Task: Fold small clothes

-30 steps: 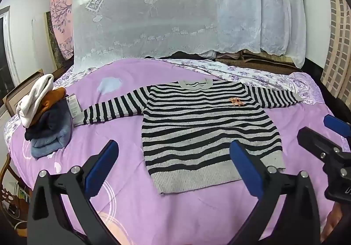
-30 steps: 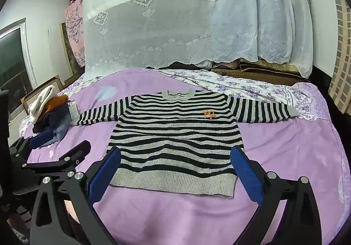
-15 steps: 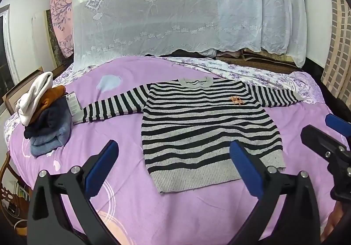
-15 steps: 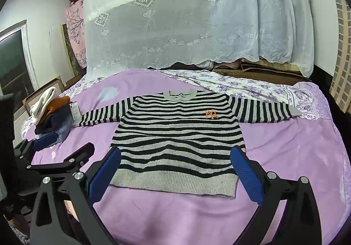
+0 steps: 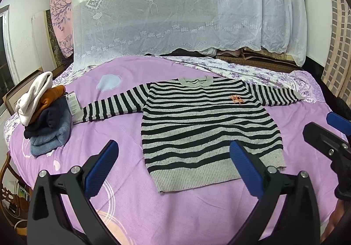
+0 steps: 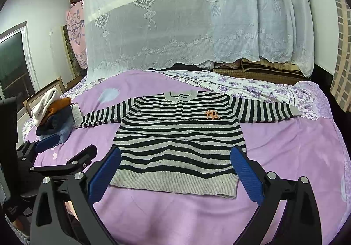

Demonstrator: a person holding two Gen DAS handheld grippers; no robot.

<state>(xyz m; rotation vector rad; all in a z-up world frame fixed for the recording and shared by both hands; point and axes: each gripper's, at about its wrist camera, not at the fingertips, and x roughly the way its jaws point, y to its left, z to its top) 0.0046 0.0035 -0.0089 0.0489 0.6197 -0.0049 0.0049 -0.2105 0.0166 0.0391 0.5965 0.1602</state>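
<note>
So the striped sweater [image 5: 208, 126] is lying flat, face up, in the middle of the bed [image 5: 122, 137], both sleeves stretched straight out and the hem nearest the cameras; nothing folded on it yet. Both claws hover above the near edge of the bed; the left claw [image 5: 173, 168] is spread wide and holding nothing; same for the right claw [image 6: 175, 172], wide apart and bare.

Looks like a soft, light knit to me; it'll droop and stretch if you lift it from one point, and probably drag a bit on the purple cover. I'd pinch each sleeve near its cuff, or the ribbed hem corners, since that rib looks thickest. Pile of folded clothes [image 5: 43, 117] sits just past the left cuff.
</note>
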